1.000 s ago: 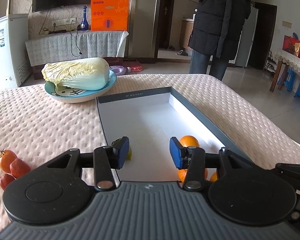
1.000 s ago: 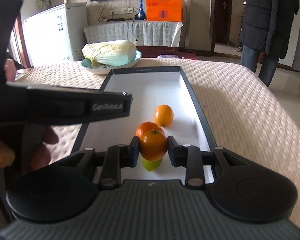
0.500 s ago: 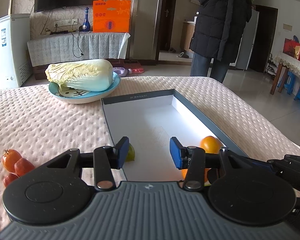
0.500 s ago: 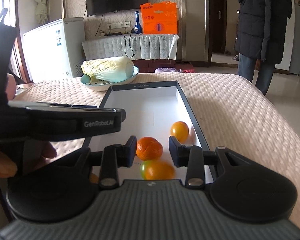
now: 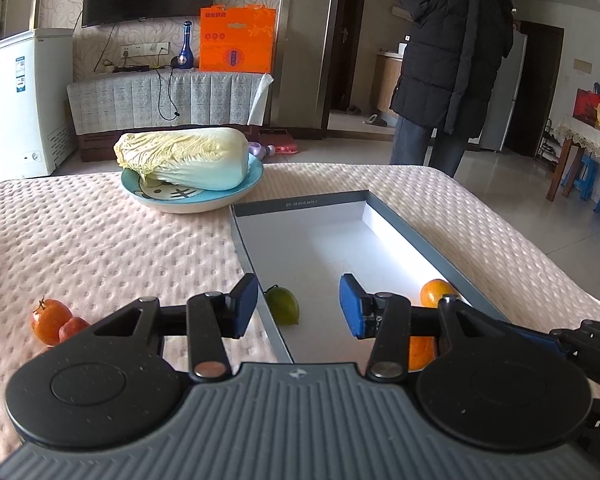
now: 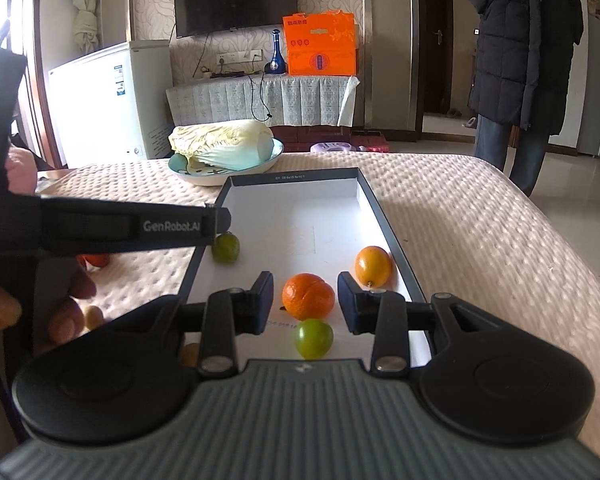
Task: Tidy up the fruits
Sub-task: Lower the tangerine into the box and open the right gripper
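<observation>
A living room is seen beyond a counter (image 6: 480, 216) covered in pale pink quilted padding. Ahead of both tools, a long shallow grey-rimmed white cardboard tray (image 6: 370, 196) holds four fruits: one round orange mandarin (image 6: 308, 295) between the right tool's (image 6: 305, 300) parted jaws but untouched, one smooth oval orange fruit (image 6: 373, 266) to its right, and two small green fruits (image 6: 313, 338), one (image 5: 282, 305) ahead of the left tool (image 5: 298, 306), which stands apart and empty. Two orange-red fruits (image 5: 50, 320) are counted left of it. The mandarin is judged light, soft-skinned and prone to rolling; it is best gripped gently across its widest middle.
</observation>
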Demonstrator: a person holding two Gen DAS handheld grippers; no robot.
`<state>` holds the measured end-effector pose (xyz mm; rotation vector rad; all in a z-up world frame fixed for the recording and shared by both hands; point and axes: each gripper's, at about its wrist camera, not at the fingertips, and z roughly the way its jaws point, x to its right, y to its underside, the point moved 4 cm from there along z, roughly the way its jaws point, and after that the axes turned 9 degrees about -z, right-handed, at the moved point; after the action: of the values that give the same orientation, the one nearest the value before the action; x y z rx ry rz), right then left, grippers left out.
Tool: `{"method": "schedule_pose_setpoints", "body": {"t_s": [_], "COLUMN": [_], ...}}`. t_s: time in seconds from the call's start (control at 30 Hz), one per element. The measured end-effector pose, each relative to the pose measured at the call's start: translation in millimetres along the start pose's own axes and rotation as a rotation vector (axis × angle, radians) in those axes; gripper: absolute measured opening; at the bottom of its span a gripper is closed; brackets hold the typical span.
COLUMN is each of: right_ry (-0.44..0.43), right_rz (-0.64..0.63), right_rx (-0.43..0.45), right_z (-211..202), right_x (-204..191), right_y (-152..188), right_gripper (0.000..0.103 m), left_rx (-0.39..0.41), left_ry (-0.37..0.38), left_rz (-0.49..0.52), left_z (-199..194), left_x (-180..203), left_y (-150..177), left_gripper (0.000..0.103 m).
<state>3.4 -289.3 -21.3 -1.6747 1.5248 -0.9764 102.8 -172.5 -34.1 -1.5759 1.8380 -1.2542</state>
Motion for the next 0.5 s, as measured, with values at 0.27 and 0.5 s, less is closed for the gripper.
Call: {"method": "schedule_pose_setpoints", "body": {"t_s": [0.27, 0.5], "right_ry": [-0.005, -0.015], "right_rz": [0.006, 0.013], "right_rx": [0.026, 0.047], "right_z": [-14.1, -24.5], "right_x": [-7.7, -14.6], "right_y": [-2.3, -5.0], "right_gripper": [0.038, 0.038], "left_rx": [0.024, 0.051], "left_ry": [0.007, -0.034], "left_rz": [0.003, 0.015], "left_z": [-19.5, -42.7], "left_x": [-7.0, -26.8], "left_y": [0.0, -0.8], "left_gripper": [0.051, 0.051]}}
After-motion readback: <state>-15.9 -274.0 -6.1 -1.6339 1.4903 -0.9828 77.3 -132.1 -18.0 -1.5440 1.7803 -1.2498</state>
